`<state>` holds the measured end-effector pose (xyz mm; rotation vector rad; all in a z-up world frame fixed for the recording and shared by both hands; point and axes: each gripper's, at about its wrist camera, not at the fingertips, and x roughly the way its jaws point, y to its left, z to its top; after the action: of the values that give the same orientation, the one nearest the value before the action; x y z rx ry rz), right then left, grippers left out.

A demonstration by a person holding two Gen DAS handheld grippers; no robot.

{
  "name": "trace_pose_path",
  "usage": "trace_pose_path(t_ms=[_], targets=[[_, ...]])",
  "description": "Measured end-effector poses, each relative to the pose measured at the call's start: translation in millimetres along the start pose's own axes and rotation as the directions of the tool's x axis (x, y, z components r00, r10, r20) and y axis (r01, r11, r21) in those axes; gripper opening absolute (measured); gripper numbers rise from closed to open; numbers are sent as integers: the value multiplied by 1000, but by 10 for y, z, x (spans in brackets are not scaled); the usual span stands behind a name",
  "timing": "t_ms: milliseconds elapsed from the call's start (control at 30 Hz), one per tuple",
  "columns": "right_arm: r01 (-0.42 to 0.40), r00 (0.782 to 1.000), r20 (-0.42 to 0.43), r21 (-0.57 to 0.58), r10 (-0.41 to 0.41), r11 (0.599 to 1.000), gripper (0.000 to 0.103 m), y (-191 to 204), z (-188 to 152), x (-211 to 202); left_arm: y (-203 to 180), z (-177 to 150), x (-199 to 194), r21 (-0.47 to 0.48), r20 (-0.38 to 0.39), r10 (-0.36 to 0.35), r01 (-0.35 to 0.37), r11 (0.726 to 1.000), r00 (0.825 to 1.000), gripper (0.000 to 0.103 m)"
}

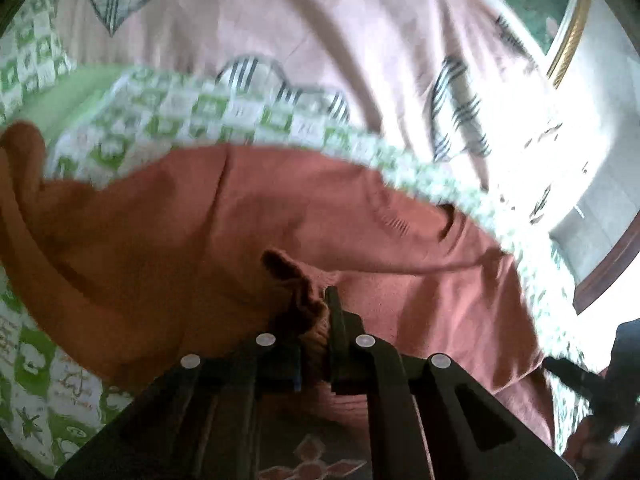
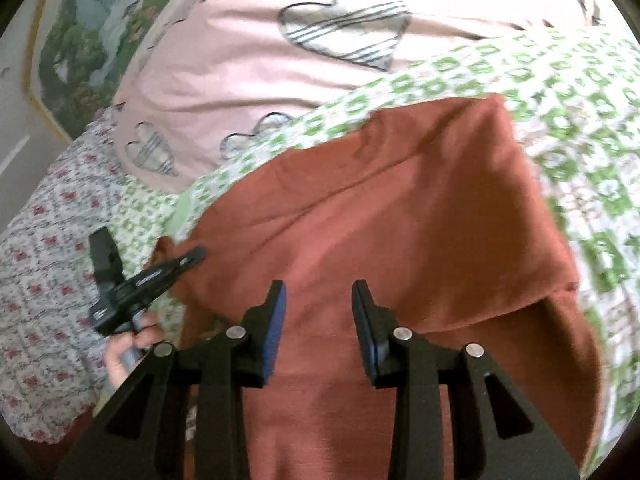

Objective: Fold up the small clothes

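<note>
Now the left tongs (image 1: 316, 312) are clamped on a bunched fold of the rust-orange garment (image 1: 224, 216), which lies spread on the green-and-white patterned sheet (image 1: 188, 116) of the bed. Right tongs (image 2: 319, 300) stand apart above the cloth, gripping nothing; a pink heart-print blanket (image 2: 248, 60) lies beyond.

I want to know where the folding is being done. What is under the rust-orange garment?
The rust-orange garment lies on a green-and-white patterned sheet, which shows around its edges. Whatever lies beneath its middle is covered.
</note>
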<state>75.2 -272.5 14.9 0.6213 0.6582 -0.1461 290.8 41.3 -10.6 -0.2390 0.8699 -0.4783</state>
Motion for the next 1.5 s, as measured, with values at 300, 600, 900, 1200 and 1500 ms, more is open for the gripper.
trace_pose_path(t_ms=[300, 600, 900, 1200, 1500], targets=[[177, 982, 44, 109, -183, 978, 45, -598, 257, -213, -80, -81, 202, 81, -72, 14, -8, 997, 997, 5], [355, 934, -48, 8, -354, 935, 53, -973, 652, 249, 0, -79, 163, 70, -66, 57, -52, 996, 996, 5], [388, 921, -24, -50, -390, 920, 5, -1070, 820, 232, -214, 7, 284, 145, -58, 142, -132, 980, 988, 5], [338, 941, -3, 18, -338, 941, 42, -952, 662, 28, -87, -106, 174, 121, -81, 156, -145, 982, 984, 14], [109, 991, -74, -61, -114, 992, 50, -205, 92, 71, 639, -252, -554, -46, -26, 259, -260, 964, 965, 28]])
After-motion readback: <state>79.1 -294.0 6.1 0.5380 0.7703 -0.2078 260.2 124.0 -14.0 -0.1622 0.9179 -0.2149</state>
